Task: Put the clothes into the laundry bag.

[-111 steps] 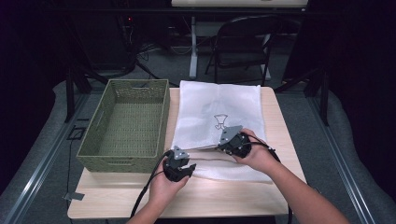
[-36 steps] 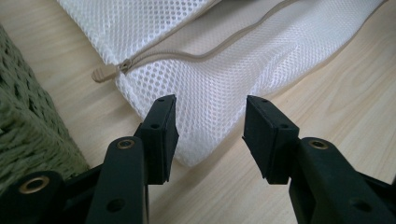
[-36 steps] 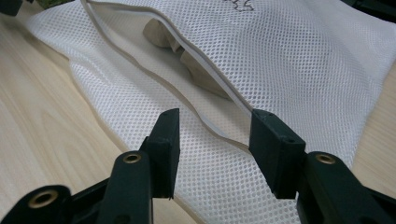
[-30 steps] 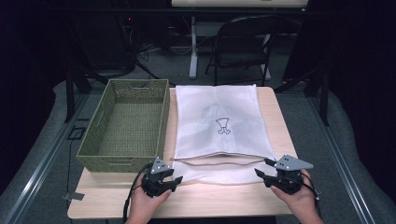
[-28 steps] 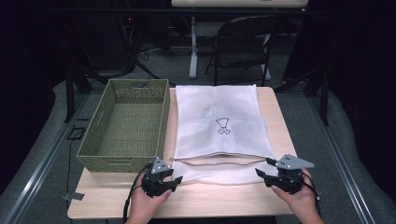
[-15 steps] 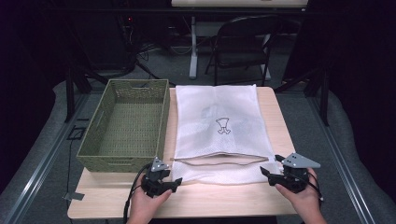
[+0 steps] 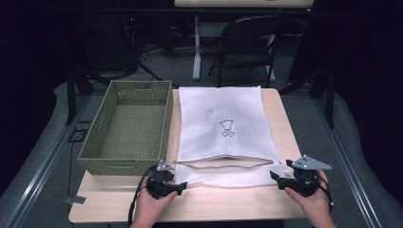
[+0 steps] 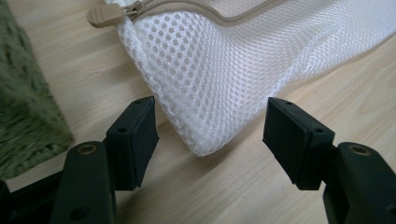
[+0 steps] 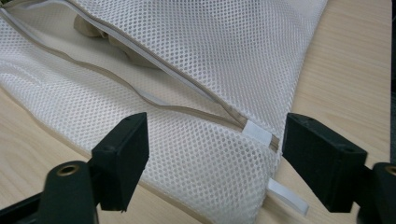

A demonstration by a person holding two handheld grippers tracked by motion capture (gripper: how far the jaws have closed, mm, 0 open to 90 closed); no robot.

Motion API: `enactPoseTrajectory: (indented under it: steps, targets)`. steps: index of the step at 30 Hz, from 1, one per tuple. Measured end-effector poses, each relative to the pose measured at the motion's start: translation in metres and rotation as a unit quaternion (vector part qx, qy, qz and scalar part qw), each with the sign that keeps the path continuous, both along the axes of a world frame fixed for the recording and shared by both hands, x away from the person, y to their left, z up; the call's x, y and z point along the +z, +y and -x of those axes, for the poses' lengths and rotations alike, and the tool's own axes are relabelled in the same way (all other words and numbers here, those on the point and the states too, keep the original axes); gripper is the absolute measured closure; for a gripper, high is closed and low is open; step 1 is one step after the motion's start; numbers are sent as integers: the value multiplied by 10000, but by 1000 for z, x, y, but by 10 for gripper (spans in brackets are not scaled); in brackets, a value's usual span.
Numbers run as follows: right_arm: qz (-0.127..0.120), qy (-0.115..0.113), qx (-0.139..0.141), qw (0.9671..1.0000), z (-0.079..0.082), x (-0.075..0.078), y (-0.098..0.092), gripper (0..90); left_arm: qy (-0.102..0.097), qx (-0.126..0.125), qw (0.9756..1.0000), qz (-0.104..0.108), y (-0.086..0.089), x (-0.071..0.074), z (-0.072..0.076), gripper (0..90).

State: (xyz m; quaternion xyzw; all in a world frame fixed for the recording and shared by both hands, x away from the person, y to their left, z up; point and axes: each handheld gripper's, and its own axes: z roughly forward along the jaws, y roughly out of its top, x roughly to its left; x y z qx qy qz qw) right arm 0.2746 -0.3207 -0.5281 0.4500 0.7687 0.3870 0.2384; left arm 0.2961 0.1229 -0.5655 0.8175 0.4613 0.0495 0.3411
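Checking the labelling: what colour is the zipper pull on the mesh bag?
Beige, on the zipper pull of the white mesh bag; clearest in the left gripper view.

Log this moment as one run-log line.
left gripper: jaws just opening, astride mesh laundry bag corner, pads clear | right gripper: open at other near corner | zipper: unzipped | wicker basket: left of bag

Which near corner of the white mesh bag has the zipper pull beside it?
The corner at the left gripper: the beige zipper pull lies there on the mesh bag; the other has only a white tab.
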Motion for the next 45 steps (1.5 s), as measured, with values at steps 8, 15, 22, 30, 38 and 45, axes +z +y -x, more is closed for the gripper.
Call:
enactPoseTrajectory:
  steps: [8,15,22,30,38,45]
  targets:
    - [-40,351,-280,9990,-4,-8,-12,257,38,-76,9999,-55,-4,-3,-4,352]
    - [-103,643,-473,9968,-10,-16,-14,141,-28,18,9999,-102,-7,-5,-6,376]
    - [-145,759,-369,9963,-14,-20,-14,223,-57,68,9999,-97,-9,-5,-6,390]
    - [-127,1027,-413,9938,-22,-35,-22,344,-74,43,9999,-66,-8,-6,-8,398]
    - [-173,1222,-485,9912,-26,-40,-24,412,-93,76,9999,4,-8,-7,-8,442]
    - [-252,1340,-507,9894,-29,-44,-25,434,-152,127,9998,29,-7,-8,-8,464]
